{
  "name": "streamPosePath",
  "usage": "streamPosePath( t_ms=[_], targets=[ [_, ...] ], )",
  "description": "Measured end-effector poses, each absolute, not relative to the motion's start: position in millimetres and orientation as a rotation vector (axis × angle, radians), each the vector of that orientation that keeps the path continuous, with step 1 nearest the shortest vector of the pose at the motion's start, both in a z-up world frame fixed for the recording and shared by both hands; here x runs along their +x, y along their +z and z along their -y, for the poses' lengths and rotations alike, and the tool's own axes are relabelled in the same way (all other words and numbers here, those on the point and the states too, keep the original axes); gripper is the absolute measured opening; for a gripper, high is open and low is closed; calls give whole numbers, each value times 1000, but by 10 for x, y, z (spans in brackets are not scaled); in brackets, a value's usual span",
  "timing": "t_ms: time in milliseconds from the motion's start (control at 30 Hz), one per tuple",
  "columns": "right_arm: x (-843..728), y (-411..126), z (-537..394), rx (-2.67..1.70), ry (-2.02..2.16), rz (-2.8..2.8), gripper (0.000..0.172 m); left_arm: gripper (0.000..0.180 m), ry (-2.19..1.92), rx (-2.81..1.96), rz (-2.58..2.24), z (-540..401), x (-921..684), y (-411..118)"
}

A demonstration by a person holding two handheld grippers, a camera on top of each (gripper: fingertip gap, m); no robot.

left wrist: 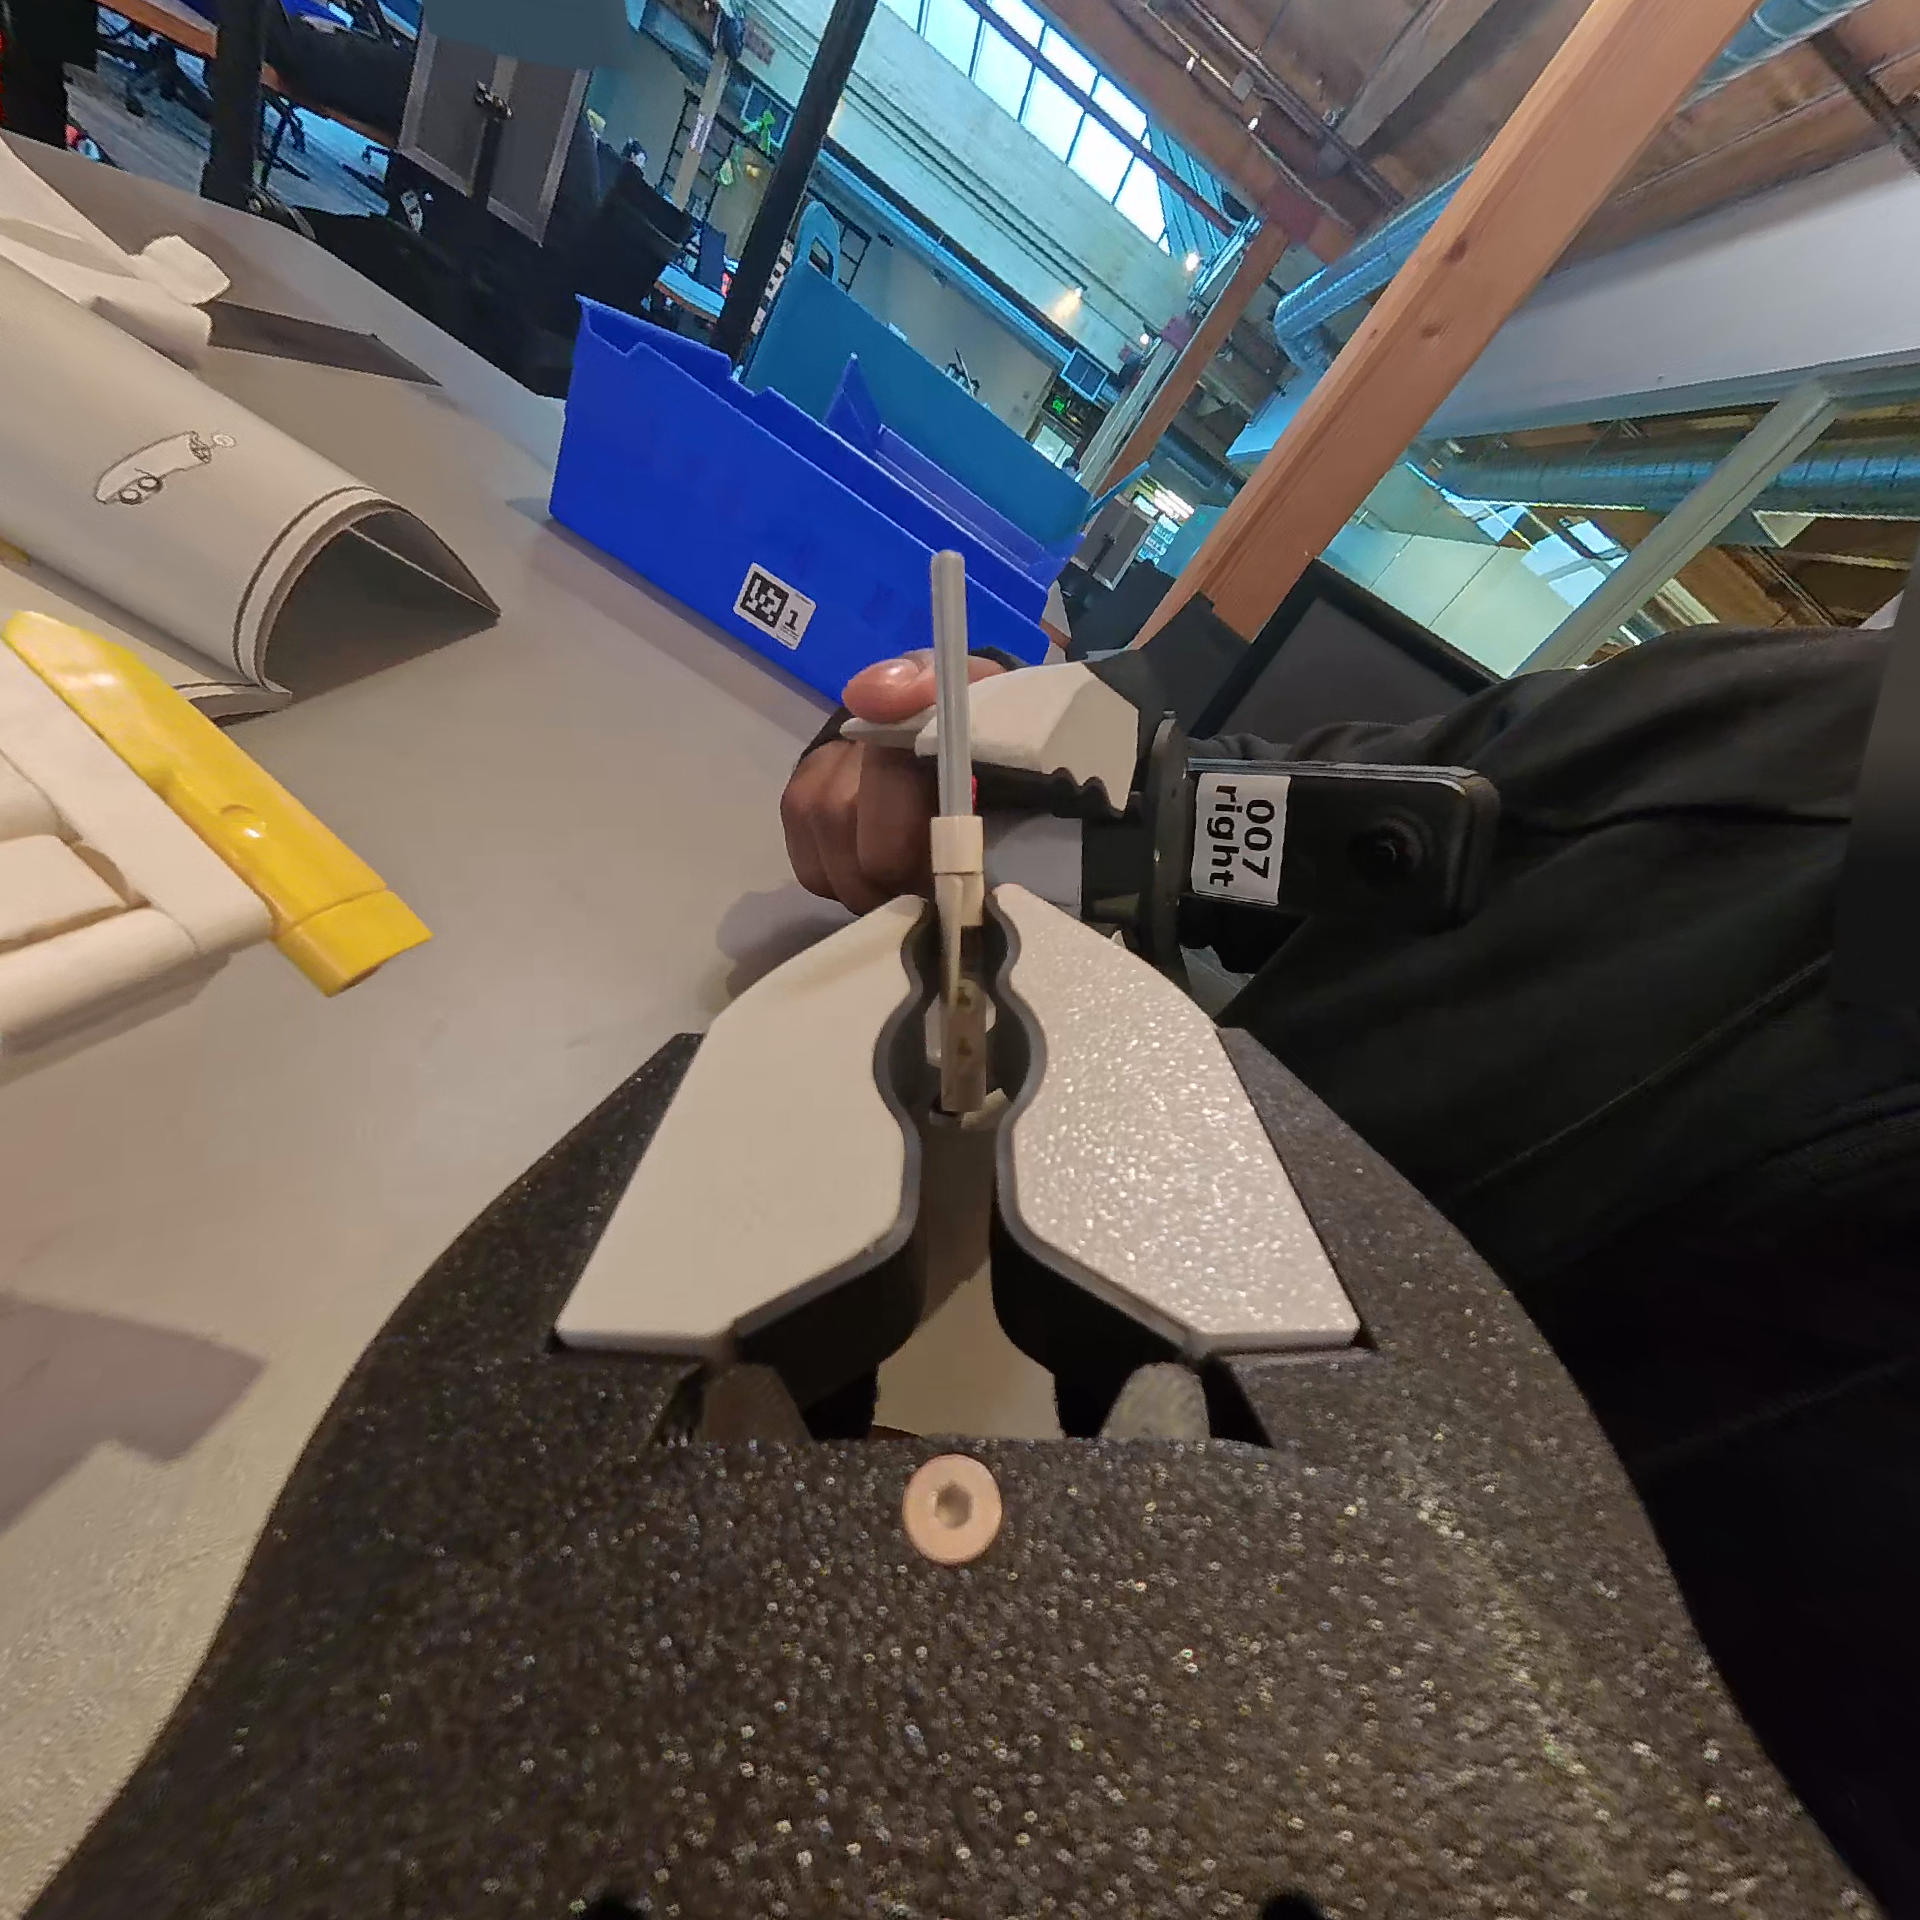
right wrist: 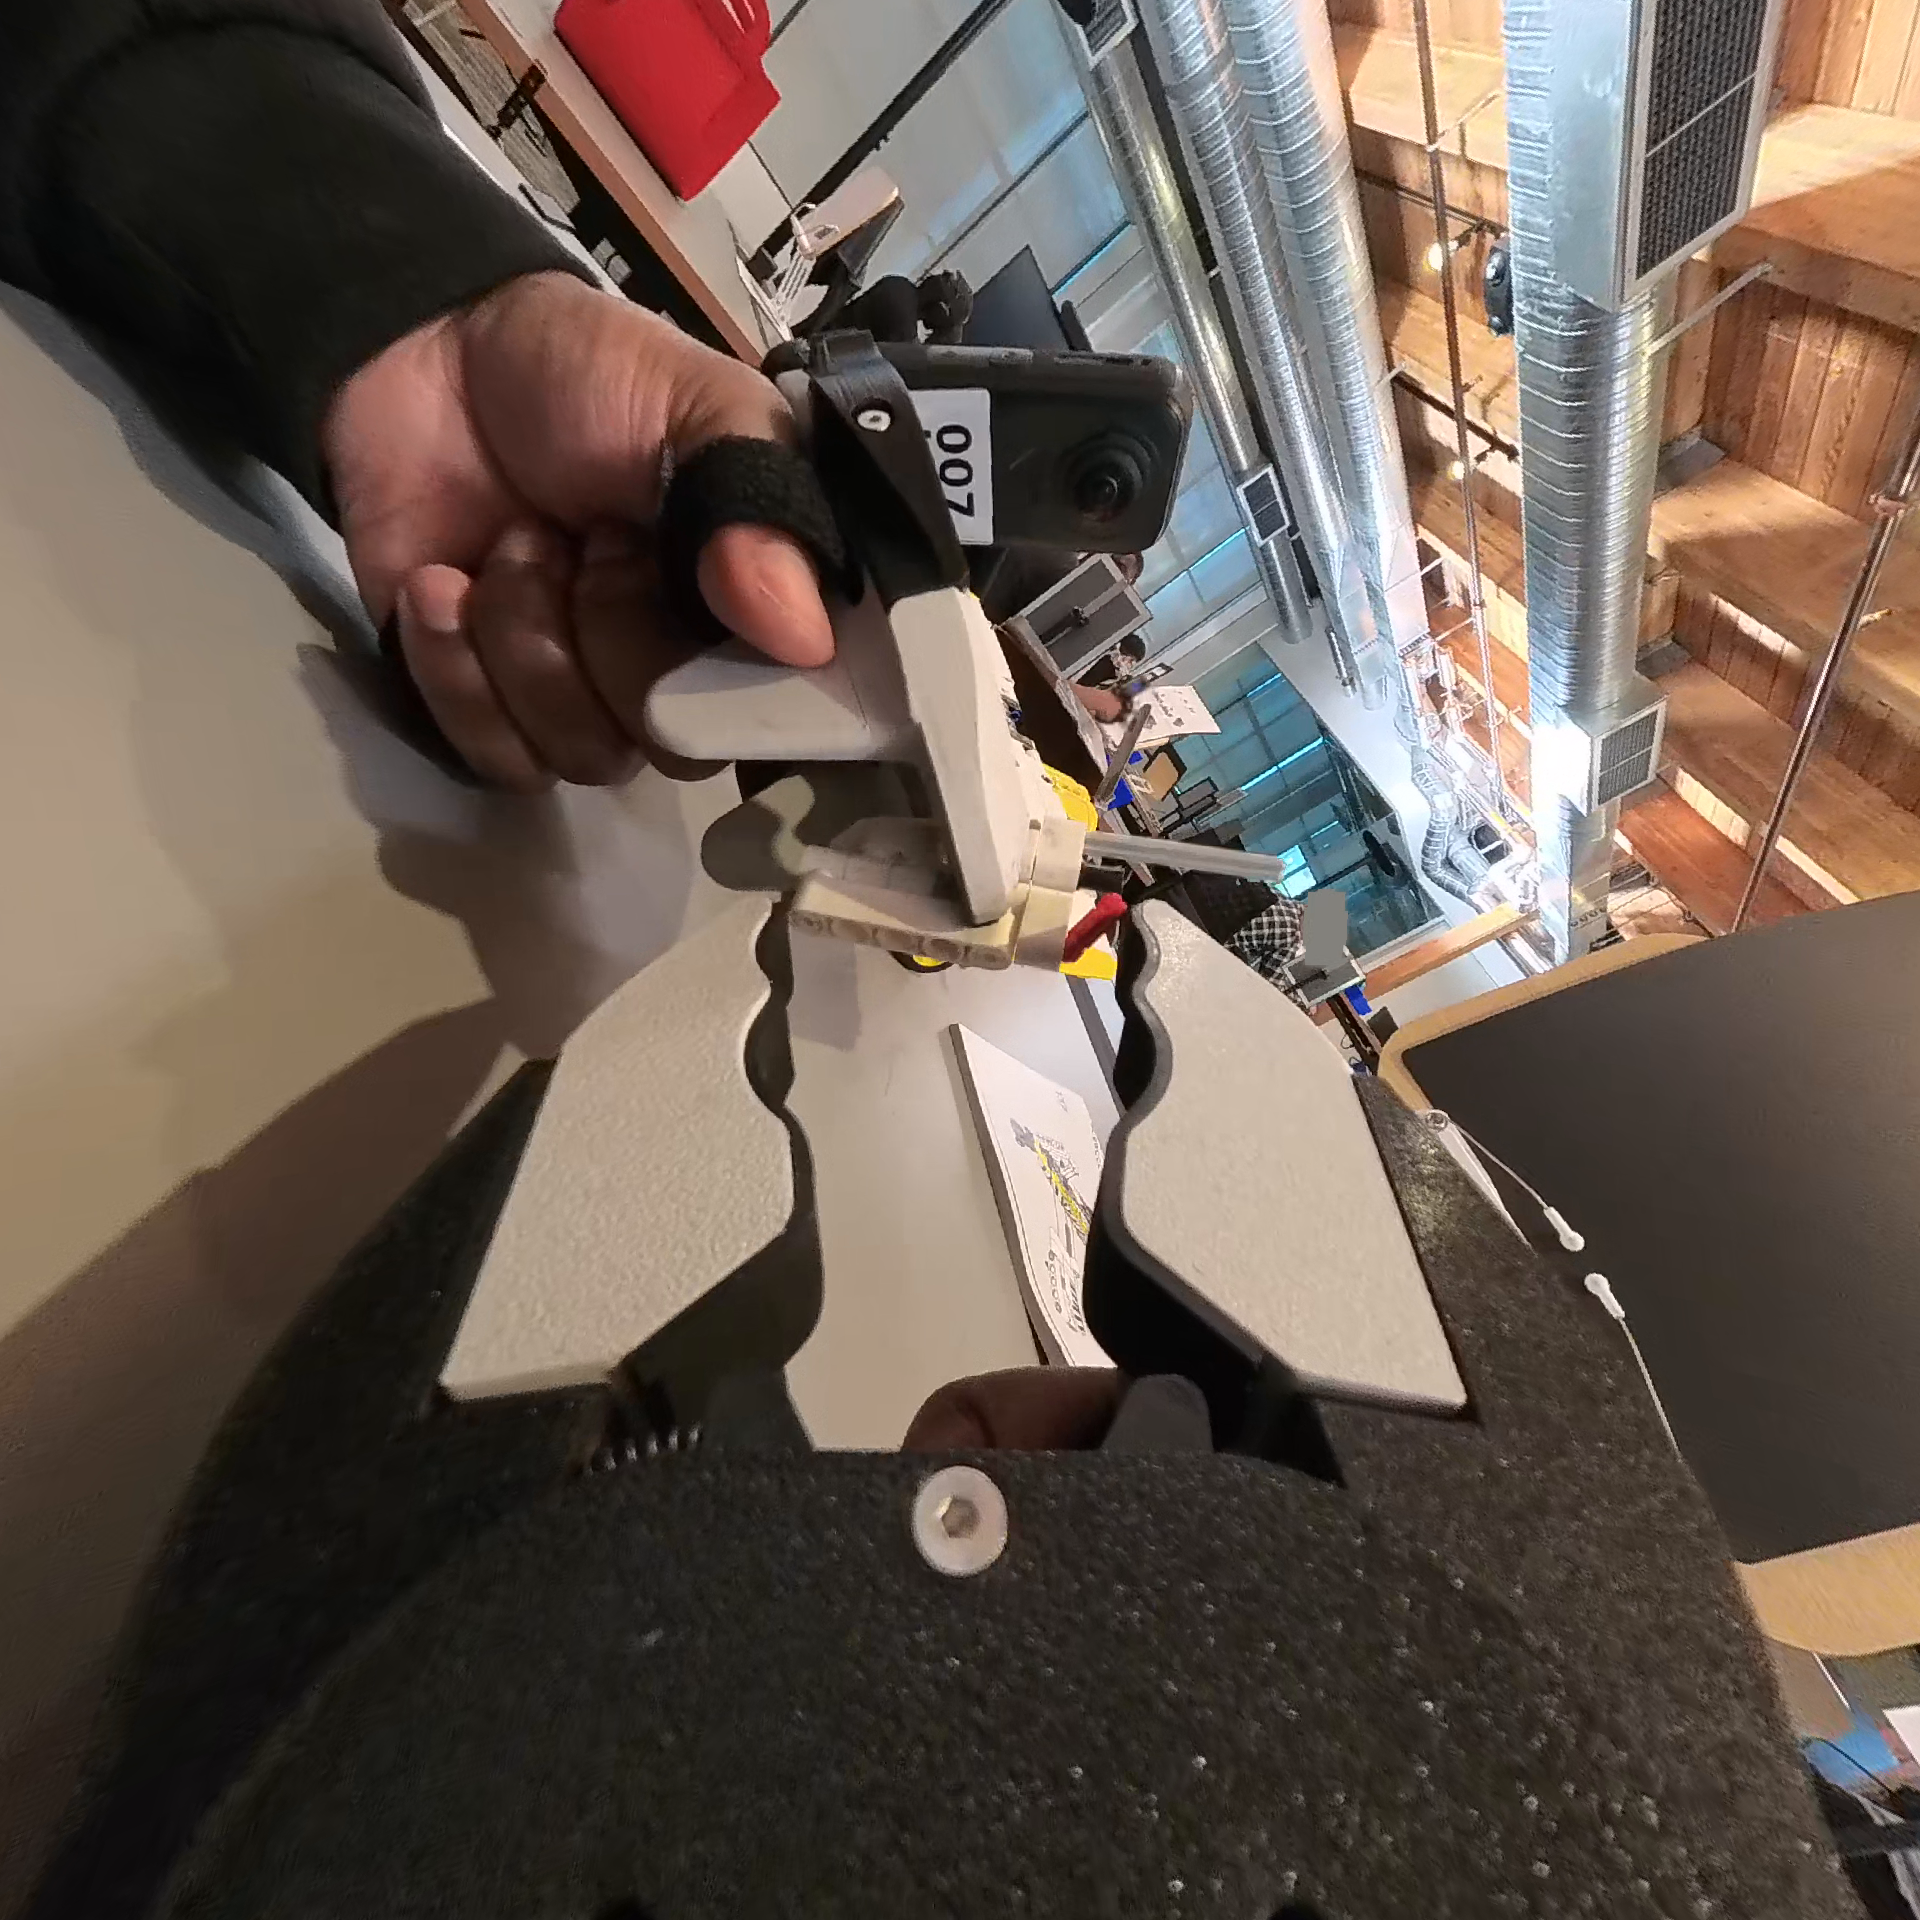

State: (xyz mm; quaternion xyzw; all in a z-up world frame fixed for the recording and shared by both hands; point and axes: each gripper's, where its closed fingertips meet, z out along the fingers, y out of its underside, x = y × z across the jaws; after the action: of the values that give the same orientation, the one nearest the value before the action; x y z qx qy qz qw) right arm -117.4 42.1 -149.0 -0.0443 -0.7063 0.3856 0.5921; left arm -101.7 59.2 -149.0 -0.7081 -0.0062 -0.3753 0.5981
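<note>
My left gripper (left wrist: pixel 961 906) is shut on a small white brick assembly (left wrist: pixel 956 847), held off the table. A grey axle (left wrist: pixel 950 665) sticks out of the assembly beyond the fingertips. In the right wrist view the left gripper (right wrist: pixel 1013 883), in a person's hand (right wrist: pixel 540 540), holds the same assembly. That view shows its white beam with holes (right wrist: pixel 894 940), the grey axle (right wrist: pixel 1184 854) and a red pin (right wrist: pixel 1091 925). My right gripper (right wrist: pixel 951 920) is open, with its jaws wide apart. The beam hangs just past its fingertips and neither pad touches it.
On the grey table (left wrist: pixel 540 831) stand a blue bin (left wrist: pixel 727 499), a curled open booklet (left wrist: pixel 208 488) and a white and yellow model part (left wrist: pixel 218 790). The booklet (right wrist: pixel 1039 1164) also lies behind my right jaws. A black panel (right wrist: pixel 1662 1195) is at the right. My left and right fingertips are right by each other.
</note>
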Motion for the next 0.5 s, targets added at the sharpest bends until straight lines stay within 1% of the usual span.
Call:
streamPosePath(
  t_ms=[233, 367, 500],
  targets=[
    [-1153, -1477, -429, -100, 911, 1639, 54, 7, -878, -1612, 17, -571, -1049, -1449],
    [-1129, -1459, -450, -98, 931, 1635, 44, 7, -883, -1600, 17, -554, -1066, -1433],
    [-1133, -1445, -476, -98, 920, 1625, 46, 7, -887, -1616, -5, -551, -1029, -1448]
  ],
)
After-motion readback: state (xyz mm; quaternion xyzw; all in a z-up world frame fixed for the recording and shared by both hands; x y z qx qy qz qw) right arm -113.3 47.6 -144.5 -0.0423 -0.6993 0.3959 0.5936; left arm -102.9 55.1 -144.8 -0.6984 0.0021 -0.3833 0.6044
